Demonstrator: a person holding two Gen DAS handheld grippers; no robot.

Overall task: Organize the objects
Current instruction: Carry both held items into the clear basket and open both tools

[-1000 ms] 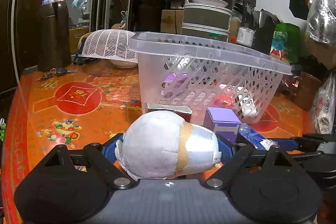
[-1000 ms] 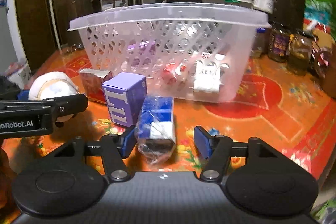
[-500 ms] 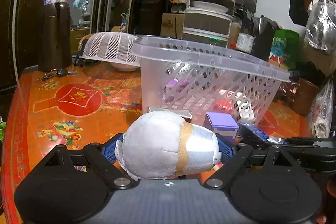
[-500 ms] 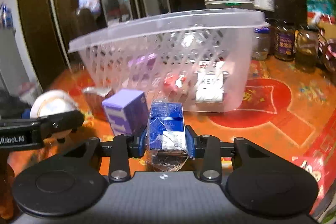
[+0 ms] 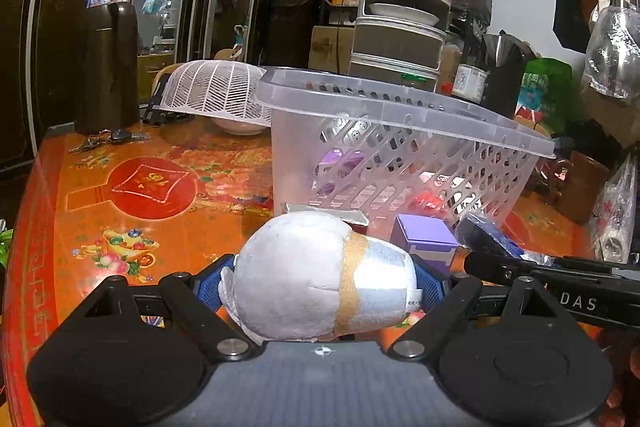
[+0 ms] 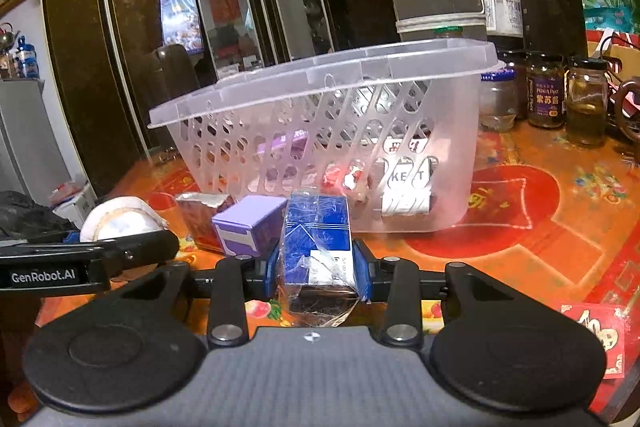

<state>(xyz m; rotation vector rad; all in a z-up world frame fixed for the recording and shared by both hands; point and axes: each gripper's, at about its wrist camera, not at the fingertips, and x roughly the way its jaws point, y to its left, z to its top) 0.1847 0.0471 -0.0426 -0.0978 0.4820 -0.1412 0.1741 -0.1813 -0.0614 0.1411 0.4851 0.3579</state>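
Note:
My left gripper (image 5: 320, 283) is shut on a white plush toy (image 5: 316, 275) with a tan band, held just above the table. My right gripper (image 6: 318, 267) is shut on a blue box in clear wrap (image 6: 318, 243) and holds it lifted off the table; it also shows in the left wrist view (image 5: 486, 237). A clear plastic basket (image 6: 456, 147), (image 5: 296, 163) stands behind them with several small items inside. A purple box (image 6: 248, 227), (image 5: 426, 241) and a silver-topped box (image 6: 200, 217) stand in front of the basket.
Jars (image 6: 546, 89) stand at the right of the basket. A white mesh cover (image 5: 216, 91), a dark flask (image 5: 108, 67) and keys (image 5: 108, 139) sit at the table's far left. A tiered rack (image 5: 404, 15) is behind. A red envelope (image 6: 592, 335) lies near the right edge.
My right gripper closed on the blue box and lifted it off the table. The left gripper, still holding the plush toy, has risen slightly.

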